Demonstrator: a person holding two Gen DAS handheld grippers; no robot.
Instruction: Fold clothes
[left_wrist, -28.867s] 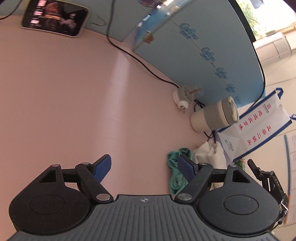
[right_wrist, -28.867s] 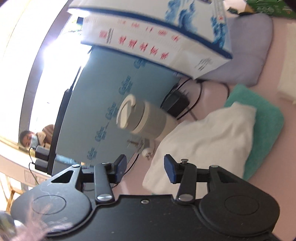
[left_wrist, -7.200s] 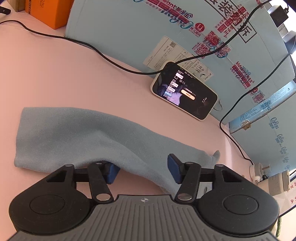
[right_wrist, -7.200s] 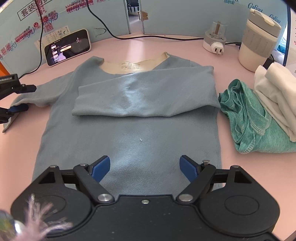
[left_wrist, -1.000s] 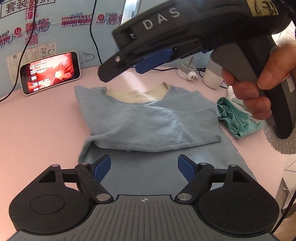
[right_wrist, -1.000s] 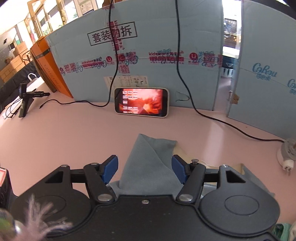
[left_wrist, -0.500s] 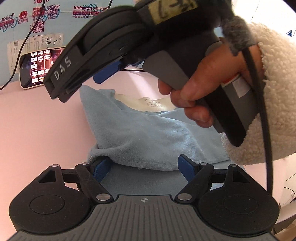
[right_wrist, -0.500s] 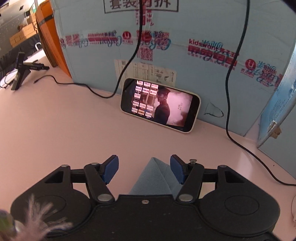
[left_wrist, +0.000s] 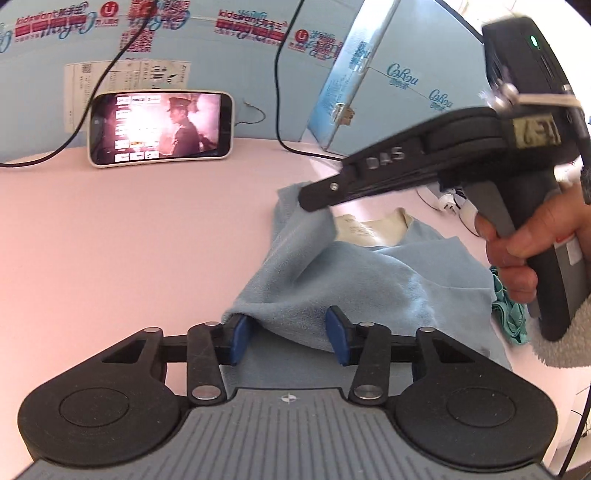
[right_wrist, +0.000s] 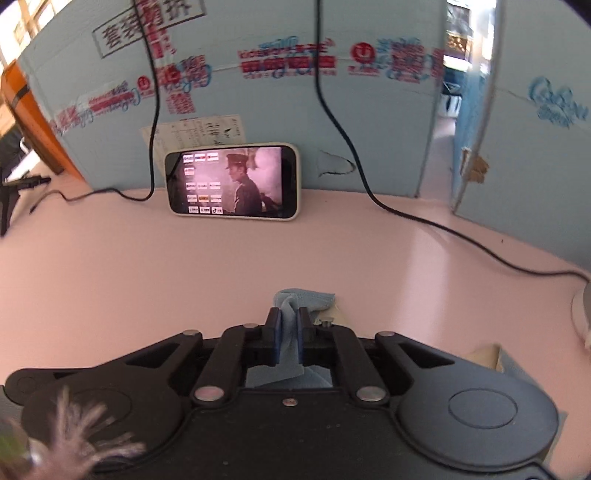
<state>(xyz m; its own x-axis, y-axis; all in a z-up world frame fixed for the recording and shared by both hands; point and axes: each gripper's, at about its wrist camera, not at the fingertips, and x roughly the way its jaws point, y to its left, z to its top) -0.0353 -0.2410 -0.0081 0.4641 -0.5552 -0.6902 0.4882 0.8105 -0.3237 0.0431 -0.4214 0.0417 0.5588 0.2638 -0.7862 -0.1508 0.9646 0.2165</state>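
A light blue shirt lies on the pink table with its sleeves folded in and its cream collar lining facing up. My left gripper sits low at the shirt's left folded edge. Its jaws are closing with that edge between the blue pads, and a gap still shows. My right gripper pinches the shirt's far left shoulder corner; its jaws are closing and the pads press the cloth. In the left wrist view the right gripper reaches in from the right, held by a hand.
A phone playing video leans on the blue cardboard wall at the back. Black cables trail over the table. A green garment lies right of the shirt. A white plug adaptor sits behind it.
The right gripper came down and shut on the shirt's shoulder corner. The left gripper's jaws narrowed around the folded left edge and moved closer to it.
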